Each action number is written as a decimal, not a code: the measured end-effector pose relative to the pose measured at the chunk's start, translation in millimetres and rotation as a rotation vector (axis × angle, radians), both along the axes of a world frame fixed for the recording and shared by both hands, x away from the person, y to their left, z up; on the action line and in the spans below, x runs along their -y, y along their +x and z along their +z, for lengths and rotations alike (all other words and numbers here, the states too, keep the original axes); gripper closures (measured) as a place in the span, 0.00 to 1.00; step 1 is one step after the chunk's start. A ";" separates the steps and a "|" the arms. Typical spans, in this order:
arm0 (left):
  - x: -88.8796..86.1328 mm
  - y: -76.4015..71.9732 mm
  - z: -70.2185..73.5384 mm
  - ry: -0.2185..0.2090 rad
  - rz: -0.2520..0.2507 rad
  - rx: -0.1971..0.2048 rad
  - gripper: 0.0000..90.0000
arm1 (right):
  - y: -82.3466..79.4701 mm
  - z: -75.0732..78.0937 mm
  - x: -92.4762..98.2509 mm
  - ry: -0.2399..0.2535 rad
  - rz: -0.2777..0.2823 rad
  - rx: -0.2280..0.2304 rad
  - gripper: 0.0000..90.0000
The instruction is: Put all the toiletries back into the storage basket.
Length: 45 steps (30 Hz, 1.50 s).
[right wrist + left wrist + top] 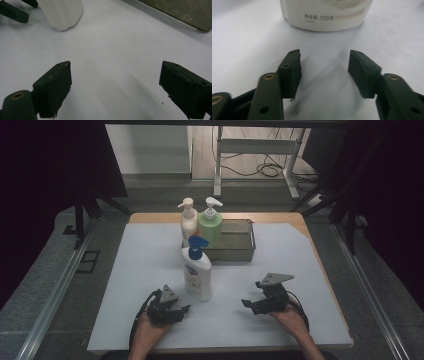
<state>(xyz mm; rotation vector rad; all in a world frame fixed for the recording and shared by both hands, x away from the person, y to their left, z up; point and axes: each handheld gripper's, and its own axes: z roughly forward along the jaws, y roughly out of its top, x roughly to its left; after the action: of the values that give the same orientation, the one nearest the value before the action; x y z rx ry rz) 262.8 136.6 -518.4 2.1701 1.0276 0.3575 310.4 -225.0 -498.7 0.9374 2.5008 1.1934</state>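
White sheeting [300, 270] covered the wooden table [295, 218], dark curtains around. The white bottle [197, 272] stood upright before the metal tray [235, 251]. Left gripper [184, 309] and right gripper [246, 303] both had jaws apart, gripping nothing

Left claw [324, 72] is standing parted, nothing between; white bottle [325, 15] is sitting at upper centre on the counter [244, 42].

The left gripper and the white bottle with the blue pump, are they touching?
Apart. The left gripper view shows bare table between the left gripper and the white bottle.
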 end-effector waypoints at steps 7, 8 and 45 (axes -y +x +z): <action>-2.3 1.8 -2.7 -0.020 0.005 0.003 0.34 | 0.2 2.9 -1.7 -0.024 0.026 0.021 0.10; -2.2 1.8 -2.6 -0.017 0.002 0.002 0.33 | 0.4 3.2 -2.4 -0.023 0.028 0.027 0.08; 2.3 2.2 -5.0 0.022 0.006 0.004 0.15 | 7.7 49.8 -57.7 0.107 0.119 0.064 0.01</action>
<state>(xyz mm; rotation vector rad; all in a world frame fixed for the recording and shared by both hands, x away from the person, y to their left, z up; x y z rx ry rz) 265.0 134.3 -523.5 2.1856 1.0327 0.3770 318.2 -167.3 -448.9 0.7701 2.4939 1.3826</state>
